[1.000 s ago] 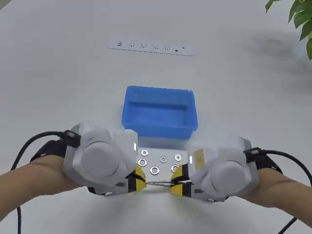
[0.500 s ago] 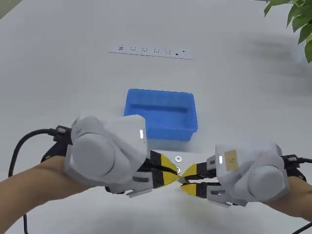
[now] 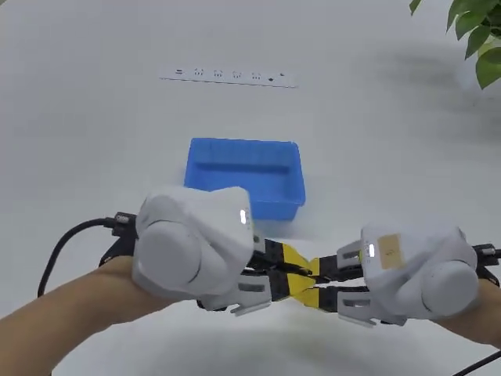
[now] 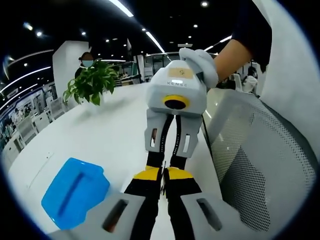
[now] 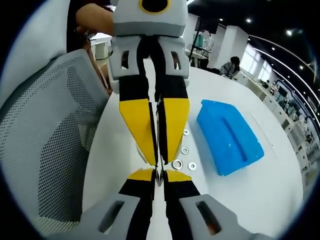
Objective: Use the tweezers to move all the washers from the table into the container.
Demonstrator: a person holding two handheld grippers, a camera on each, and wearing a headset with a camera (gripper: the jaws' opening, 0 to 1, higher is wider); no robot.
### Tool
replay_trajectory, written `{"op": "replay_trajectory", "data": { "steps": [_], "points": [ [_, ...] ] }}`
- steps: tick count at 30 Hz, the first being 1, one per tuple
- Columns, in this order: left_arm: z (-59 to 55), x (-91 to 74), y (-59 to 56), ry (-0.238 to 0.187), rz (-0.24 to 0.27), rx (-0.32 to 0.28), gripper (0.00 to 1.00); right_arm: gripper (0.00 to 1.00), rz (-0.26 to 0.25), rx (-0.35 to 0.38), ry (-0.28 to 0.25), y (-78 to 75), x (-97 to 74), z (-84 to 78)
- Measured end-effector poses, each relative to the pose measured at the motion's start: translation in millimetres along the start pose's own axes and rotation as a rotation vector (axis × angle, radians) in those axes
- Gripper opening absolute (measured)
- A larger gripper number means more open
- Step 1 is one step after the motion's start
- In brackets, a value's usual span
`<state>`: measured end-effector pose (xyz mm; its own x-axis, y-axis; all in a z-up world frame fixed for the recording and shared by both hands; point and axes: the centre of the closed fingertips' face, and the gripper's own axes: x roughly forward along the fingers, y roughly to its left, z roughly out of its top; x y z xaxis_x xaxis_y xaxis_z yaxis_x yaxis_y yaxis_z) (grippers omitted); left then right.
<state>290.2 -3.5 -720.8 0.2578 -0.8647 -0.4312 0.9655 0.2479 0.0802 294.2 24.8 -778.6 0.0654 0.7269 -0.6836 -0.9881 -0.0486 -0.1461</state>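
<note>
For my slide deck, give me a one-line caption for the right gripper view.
Left gripper and right gripper meet tip to tip, both shut on the tweezers; washers and blue container lie beyond.

Wide white tabletop (image 3: 376, 141), evenly lit, with only soft shadows. Toward its far edge, a white power strip (image 3: 228, 76). Past its far right corner, green leaves of a plant (image 3: 470, 35). Close beside the tabletop, a grey mesh chair (image 4: 250, 150). Above, a dark ceiling (image 4: 75, 15) with long light strips (image 4: 152, 37). Beyond, a white column (image 4: 67, 60).
</note>
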Motion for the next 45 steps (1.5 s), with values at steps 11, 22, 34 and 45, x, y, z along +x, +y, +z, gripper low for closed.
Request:
{"op": "replay_trajectory", "data": {
  "steps": [11, 22, 34, 45],
  "points": [
    [3.0, -3.5, -1.6, 0.016, -0.006, 0.027, 0.06, 0.08, -0.005, 0.023, -0.024, 2.5, 3.0, 7.0],
    [-6.2, -38.4, -1.0, 0.016, 0.075, -0.016, 0.06, 0.13, 0.015, 0.080, -0.075, 15.7, 19.2, 38.6],
    [-20.3, -68.0, 5.5, 0.031, 0.146, -0.030, 0.06, 0.25, 0.012, 0.093, -0.070, 19.1, 22.7, 40.8],
    [-24.4, -75.1, 19.4, -0.002, 0.135, -0.023, 0.06, 0.32, -0.012, 0.142, -0.079, 16.5, 22.9, 34.3]
  ]
}}
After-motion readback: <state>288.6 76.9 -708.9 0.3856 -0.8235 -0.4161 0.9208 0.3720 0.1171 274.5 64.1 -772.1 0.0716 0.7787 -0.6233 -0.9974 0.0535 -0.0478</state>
